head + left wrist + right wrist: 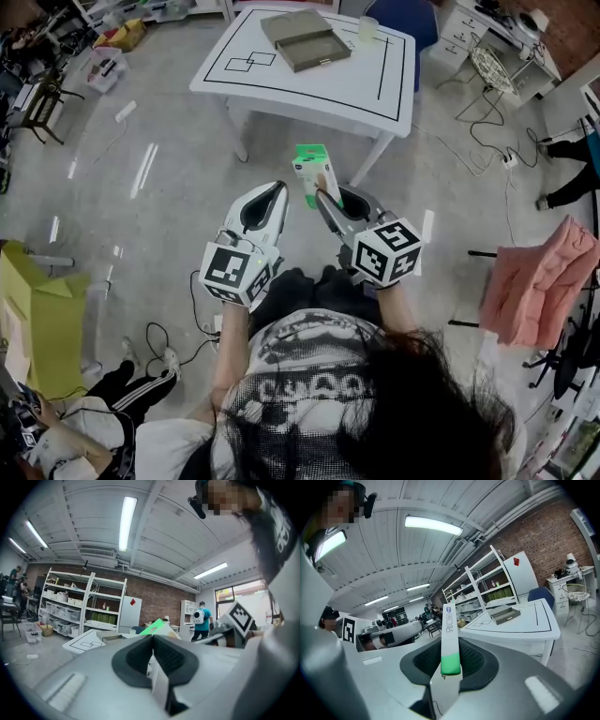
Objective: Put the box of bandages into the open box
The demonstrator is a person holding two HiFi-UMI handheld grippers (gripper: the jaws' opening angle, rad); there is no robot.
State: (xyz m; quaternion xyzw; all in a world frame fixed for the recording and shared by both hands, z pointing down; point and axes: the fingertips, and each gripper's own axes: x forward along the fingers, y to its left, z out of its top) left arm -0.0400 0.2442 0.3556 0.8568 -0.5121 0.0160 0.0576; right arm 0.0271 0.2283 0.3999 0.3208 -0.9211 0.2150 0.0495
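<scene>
The box of bandages (315, 173), white with a green end, stands upright between the jaws of my right gripper (324, 202), which is shut on it. In the right gripper view the box (449, 634) is seen edge-on between the black pads (474, 660). My left gripper (278, 192) hangs beside it at the same height, shut and empty; its pads (165, 654) meet with nothing between them. Both grippers are held in the air above the floor, short of the white table (309, 92). The open grey box (305, 39) lies on the table's far side, also in the right gripper view (505, 614).
A clear cup (367, 28) stands on the table right of the open box. A blue chair (412, 17) sits behind the table. A pink cloth (539, 281) hangs over a chair at right, a yellow carton (42, 319) at left. Cables (487, 141) cross the floor.
</scene>
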